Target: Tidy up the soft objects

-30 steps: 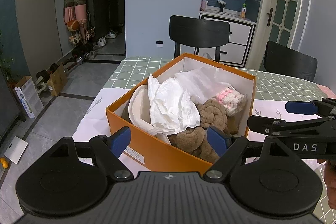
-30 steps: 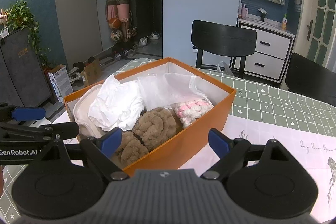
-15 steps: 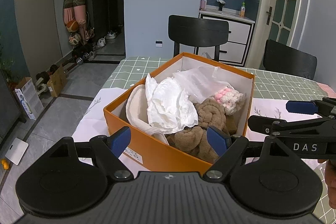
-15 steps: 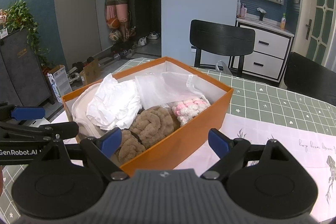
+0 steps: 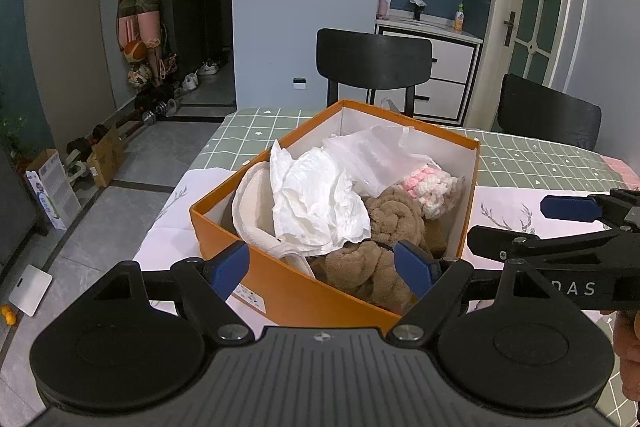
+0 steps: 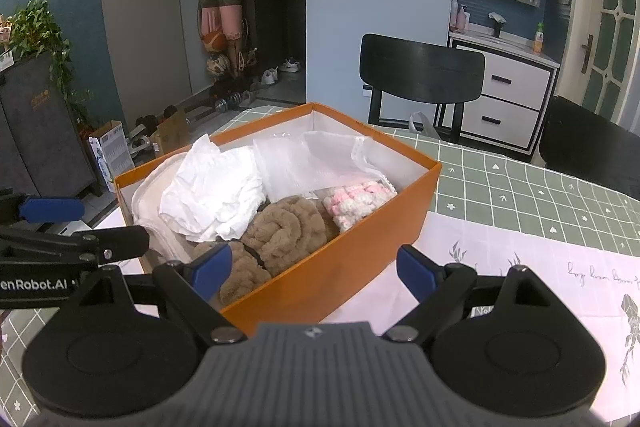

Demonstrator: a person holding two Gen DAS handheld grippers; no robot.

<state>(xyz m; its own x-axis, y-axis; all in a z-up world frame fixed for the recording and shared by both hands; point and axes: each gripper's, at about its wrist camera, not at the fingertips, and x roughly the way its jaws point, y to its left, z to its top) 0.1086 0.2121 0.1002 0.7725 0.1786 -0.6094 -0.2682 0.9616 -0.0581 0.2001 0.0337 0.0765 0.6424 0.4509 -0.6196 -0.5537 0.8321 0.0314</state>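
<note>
An orange box stands on the table. Inside lie a crumpled white cloth, a brown plush knot, a pink-and-white knitted piece, a clear plastic bag and a cream pad at the left wall. My left gripper is open and empty, just before the box's near wall. My right gripper is open and empty at the box's near right wall. Each gripper shows at the side of the other's view.
The table has a green checked cloth and a white printed runner. Black chairs stand at the far side. The table's left edge drops to a tiled floor with boxes and dumbbells.
Both grippers have drawn back slightly from the box and stay open. The box contents have not moved.
</note>
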